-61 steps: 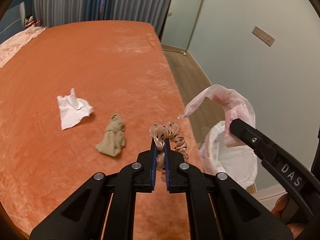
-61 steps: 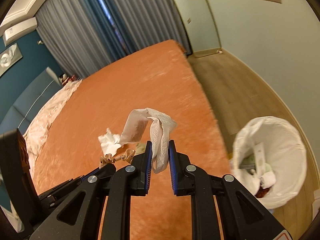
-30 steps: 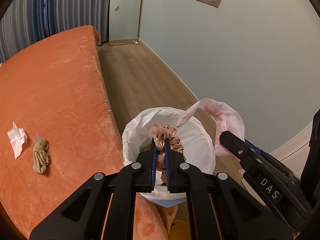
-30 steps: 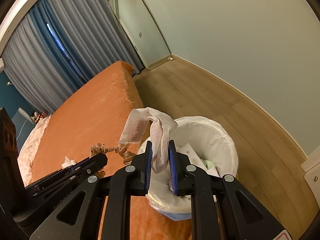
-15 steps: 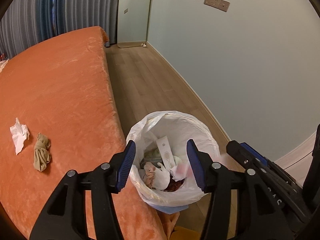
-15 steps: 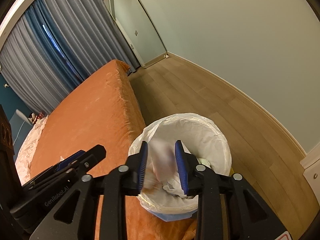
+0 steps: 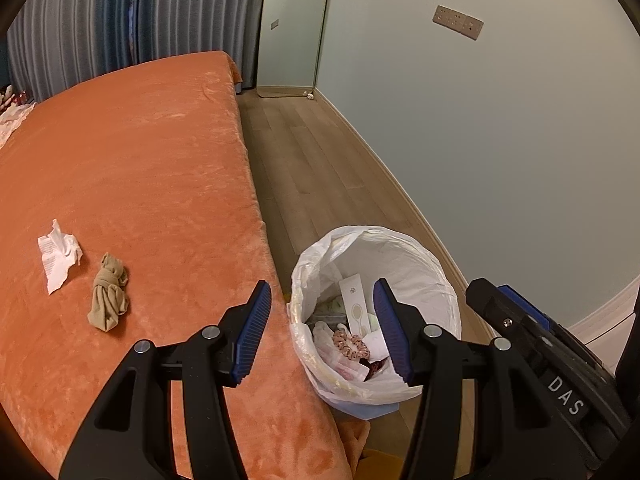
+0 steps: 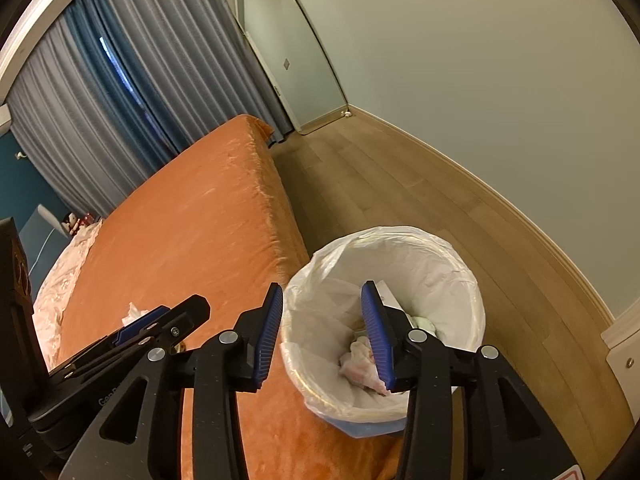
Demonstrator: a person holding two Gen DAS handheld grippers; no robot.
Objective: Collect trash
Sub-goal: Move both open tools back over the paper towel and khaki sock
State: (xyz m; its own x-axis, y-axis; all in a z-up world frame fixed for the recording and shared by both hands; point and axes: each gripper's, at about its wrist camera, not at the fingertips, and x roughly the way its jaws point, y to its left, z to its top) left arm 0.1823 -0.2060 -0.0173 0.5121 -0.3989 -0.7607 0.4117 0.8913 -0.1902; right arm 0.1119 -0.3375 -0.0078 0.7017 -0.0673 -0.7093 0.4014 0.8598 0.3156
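The left gripper (image 7: 322, 300) hangs above the round trash bin lined with a white plastic bag (image 7: 416, 256), its blue-padded jaws spread apart with nothing between them. The right gripper (image 8: 322, 308) points down over the same bin (image 8: 440, 264); its jaws have just been opening and now stand apart, pressing on nothing. In the left wrist view the right gripper (image 7: 496, 300) shows at the right edge, beside the bin. Inside the bag lie a brown spotted fabric scrunchie (image 7: 350, 344), a slim white cardboard box printed with a hand mirror (image 7: 354, 300), and a crumpled white and pink wrapper (image 8: 362, 362), among other scraps too jumbled to tell apart. The bin stands on the light wooden plank floor (image 7: 316, 160), touching or just beside the edge of the bed with the orange plush cover (image 7: 140, 160). On that cover, well apart from the bin, lie a crumpled white paper tissue (image 7: 58, 254) and, just beside it, a knotted beige stocking (image 7: 108, 298). Grey and blue pleated curtains (image 7: 160, 12) hang behind the bed, and a tall gold-framed mirror (image 8: 288, 56) leans against the pale wall.
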